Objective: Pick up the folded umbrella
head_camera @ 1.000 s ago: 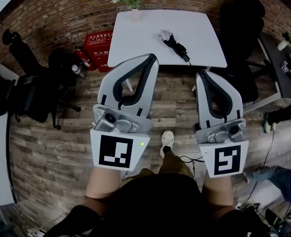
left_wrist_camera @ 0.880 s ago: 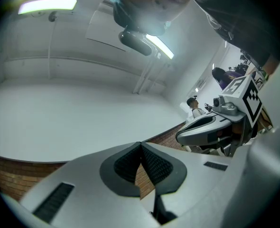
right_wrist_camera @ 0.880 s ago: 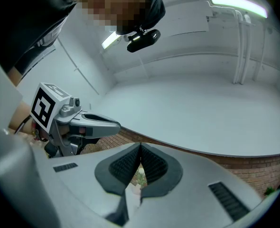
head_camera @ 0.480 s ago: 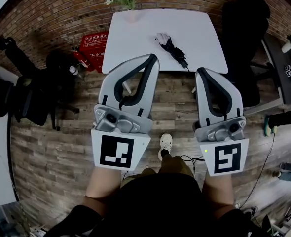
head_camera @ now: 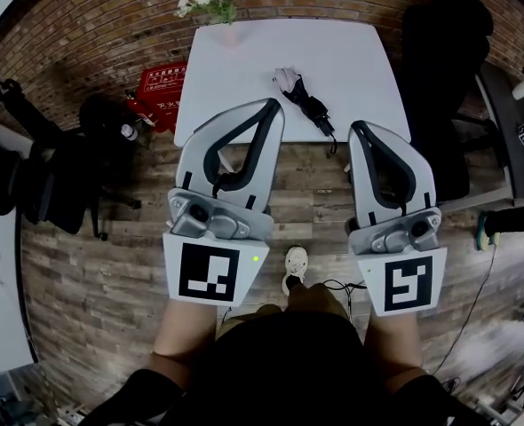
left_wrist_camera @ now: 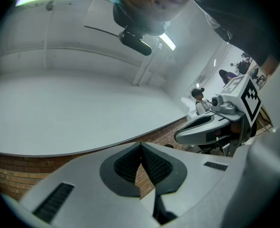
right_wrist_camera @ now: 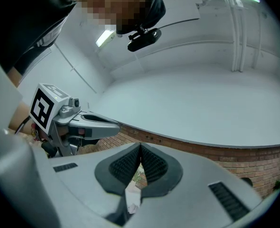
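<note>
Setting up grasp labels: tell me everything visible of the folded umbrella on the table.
The folded umbrella is a compact, collapsed one. It is mostly black bunched fabric, with a pale grey-white part at its far-left end and a slim dark end at the near right. It lies flat and diagonal on the white table, its dark end reaching the near edge. Only the table touches it. Finer detail is too small to tell.

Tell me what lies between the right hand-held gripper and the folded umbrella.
Only bare white tabletop, seen in the head view, separates the right hand-held gripper from the folded umbrella.
</note>
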`<state>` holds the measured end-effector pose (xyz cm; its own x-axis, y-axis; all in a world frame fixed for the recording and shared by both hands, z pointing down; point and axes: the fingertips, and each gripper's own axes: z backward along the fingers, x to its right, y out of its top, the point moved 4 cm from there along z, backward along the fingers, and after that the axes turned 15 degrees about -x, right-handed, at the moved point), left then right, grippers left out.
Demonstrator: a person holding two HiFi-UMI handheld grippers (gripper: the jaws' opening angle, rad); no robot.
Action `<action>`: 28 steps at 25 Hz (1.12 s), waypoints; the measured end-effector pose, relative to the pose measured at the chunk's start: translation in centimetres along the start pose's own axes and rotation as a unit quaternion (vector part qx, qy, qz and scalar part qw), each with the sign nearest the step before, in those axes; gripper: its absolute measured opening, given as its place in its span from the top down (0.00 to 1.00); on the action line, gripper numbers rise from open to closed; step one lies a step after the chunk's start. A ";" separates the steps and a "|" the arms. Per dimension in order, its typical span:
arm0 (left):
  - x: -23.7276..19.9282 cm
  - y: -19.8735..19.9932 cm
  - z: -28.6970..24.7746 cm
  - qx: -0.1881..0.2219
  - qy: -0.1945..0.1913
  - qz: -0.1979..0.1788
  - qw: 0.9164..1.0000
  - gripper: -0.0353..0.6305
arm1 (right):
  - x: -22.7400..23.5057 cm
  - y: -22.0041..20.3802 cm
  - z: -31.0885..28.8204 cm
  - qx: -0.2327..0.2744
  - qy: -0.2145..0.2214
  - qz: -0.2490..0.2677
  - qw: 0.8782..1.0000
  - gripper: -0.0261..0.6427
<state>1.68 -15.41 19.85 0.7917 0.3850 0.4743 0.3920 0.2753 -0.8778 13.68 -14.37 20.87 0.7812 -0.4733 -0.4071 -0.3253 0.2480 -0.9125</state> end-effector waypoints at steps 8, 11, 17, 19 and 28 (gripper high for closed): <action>0.2 -0.9 -5.0 -0.011 -0.008 -0.005 1.000 0.93 | 3.5 -1.7 -3.0 0.007 0.007 -0.013 1.000 0.92; 0.1 -1.0 -6.6 -0.017 -0.006 -0.007 1.000 0.93 | 4.8 -2.4 -4.0 0.008 0.009 -0.019 1.000 0.92; 0.2 -1.1 -9.3 -0.021 0.001 -0.012 1.000 0.93 | 6.7 -3.7 -5.4 0.011 0.018 -0.028 0.999 0.92; 0.5 -1.1 -9.9 -0.022 0.003 -0.013 1.000 0.93 | 7.2 -4.0 -5.6 0.012 0.020 -0.030 0.999 0.92; 1.0 -0.5 -11.0 -0.025 0.004 -0.025 0.999 0.93 | 8.3 -4.6 -5.7 0.016 0.024 -0.035 0.999 0.92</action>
<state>7.42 -24.82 19.98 0.7744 0.3644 0.5172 0.4543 0.2486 -0.8555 18.59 -24.25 21.43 0.7745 -0.5311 -0.3436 -0.2526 0.2383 -0.9378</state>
